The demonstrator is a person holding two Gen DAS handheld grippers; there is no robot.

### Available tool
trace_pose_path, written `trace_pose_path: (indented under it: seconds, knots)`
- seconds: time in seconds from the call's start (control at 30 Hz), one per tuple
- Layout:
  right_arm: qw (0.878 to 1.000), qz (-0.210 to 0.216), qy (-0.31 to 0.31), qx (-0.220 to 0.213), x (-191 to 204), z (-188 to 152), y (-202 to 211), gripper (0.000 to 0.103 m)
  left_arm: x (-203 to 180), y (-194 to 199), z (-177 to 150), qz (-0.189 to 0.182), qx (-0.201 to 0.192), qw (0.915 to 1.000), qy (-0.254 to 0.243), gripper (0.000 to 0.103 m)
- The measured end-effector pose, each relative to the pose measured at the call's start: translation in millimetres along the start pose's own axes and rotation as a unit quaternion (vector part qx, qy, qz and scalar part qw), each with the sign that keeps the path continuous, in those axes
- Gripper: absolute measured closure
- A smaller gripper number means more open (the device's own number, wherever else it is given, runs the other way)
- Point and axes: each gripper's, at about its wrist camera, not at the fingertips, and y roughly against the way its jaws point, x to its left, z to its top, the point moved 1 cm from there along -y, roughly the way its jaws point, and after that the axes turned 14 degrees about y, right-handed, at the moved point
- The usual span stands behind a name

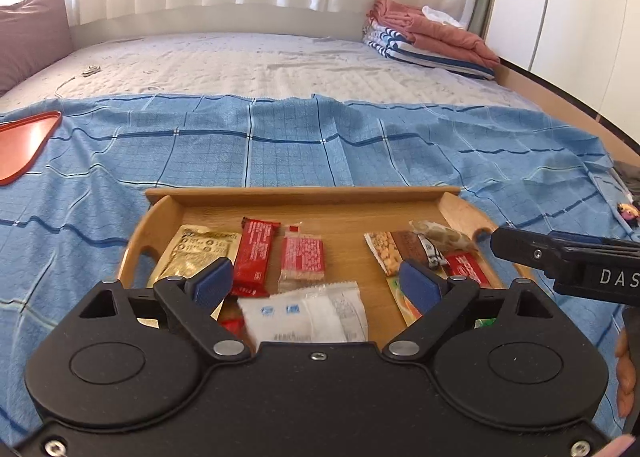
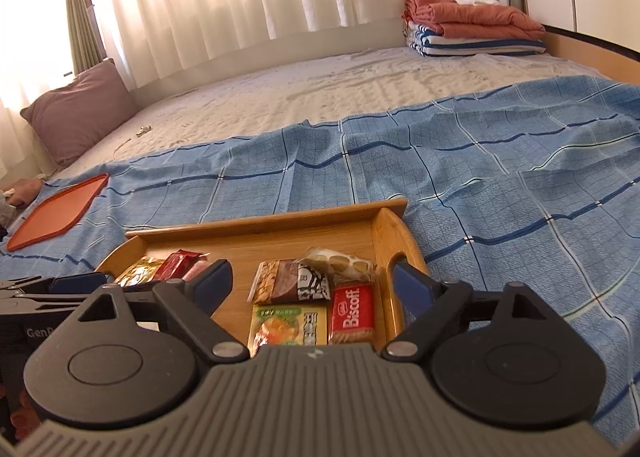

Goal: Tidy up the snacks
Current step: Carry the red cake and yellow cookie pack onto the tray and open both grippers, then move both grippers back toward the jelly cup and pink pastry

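A wooden tray lies on the blue checked cloth and holds several snacks. On its left lie a gold packet, a red bar and a red-and-white packet, with white sachets in front. On its right are a nut bar, a Biscoff pack and a green-orange packet. My left gripper hovers open above the tray's near left part, nothing between its fingers. My right gripper stands open over the tray's right part, holding nothing.
An orange flat tray rests on the cloth at far left. Folded blankets are stacked at the bed's far right corner, a mauve pillow at far left. The right tool's black body juts in beside the tray's right handle.
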Motion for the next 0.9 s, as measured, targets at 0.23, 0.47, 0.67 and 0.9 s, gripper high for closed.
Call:
trace_pose_path:
  seconds: [0.23, 0.47, 0.67, 0.9]
  knots:
    - [0.999, 0.015, 0.025, -0.014, 18.1, -15.9, 46.0, 0.003, 4.2, 61.8, -30.4, -0.008, -0.021, 0.9994, -0.028, 0.012]
    - [0.998, 0.022, 0.054, -0.025, 37.0, -42.4, 81.6, 0.0, 9.1, 110.1, -67.6, -0.015, -0.044, 0.9978, -0.047, 0.011]
    - [0.996, 0.024, 0.084, -0.025, 50.3, -69.0, 102.0, 0.0, 15.7, 133.0, -100.4, 0.01, -0.064, 0.9965, -0.053, 0.009]
    - [0.992, 0.027, 0.12, -0.015, 66.8, -105.0, 113.8, 0.0, 27.3, 132.1, -129.3, 0.014, -0.046, 0.9982, -0.035, 0.008]
